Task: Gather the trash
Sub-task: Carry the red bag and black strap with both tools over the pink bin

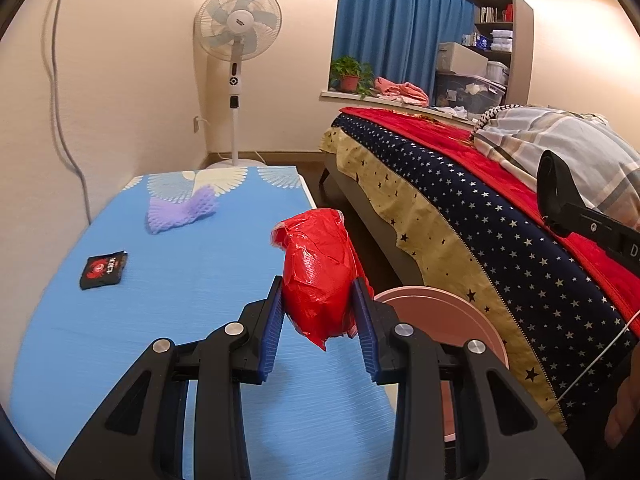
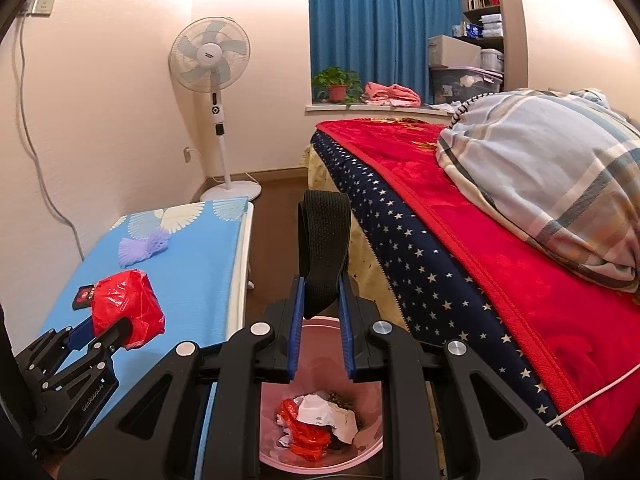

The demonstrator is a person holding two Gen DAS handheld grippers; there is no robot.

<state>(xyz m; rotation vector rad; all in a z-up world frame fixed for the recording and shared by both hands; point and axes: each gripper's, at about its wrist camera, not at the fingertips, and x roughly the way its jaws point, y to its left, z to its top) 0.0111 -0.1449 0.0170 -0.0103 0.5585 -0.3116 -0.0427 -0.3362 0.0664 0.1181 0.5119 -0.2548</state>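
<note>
My left gripper (image 1: pixel 318 300) is shut on a crumpled red plastic bag (image 1: pixel 318 268) and holds it above the right edge of the blue table (image 1: pixel 140 320); the bag also shows in the right wrist view (image 2: pixel 128 308). My right gripper (image 2: pixel 320 304) is shut on a black elastic band (image 2: pixel 324 240), held over the pink trash bin (image 2: pixel 276 456), which holds red plastic and white paper. The bin's rim (image 1: pixel 460 312) shows right of the left gripper. A purple foam net (image 1: pixel 180 210) and a small black packet (image 1: pixel 104 270) lie on the table.
A bed (image 2: pixel 460 240) with a red blanket and starred sheet stands close on the right, a striped pillow (image 2: pixel 552 184) on it. A standing fan (image 1: pixel 238 40) is in the far corner. A white cable (image 2: pixel 592 396) hangs over the bed's edge.
</note>
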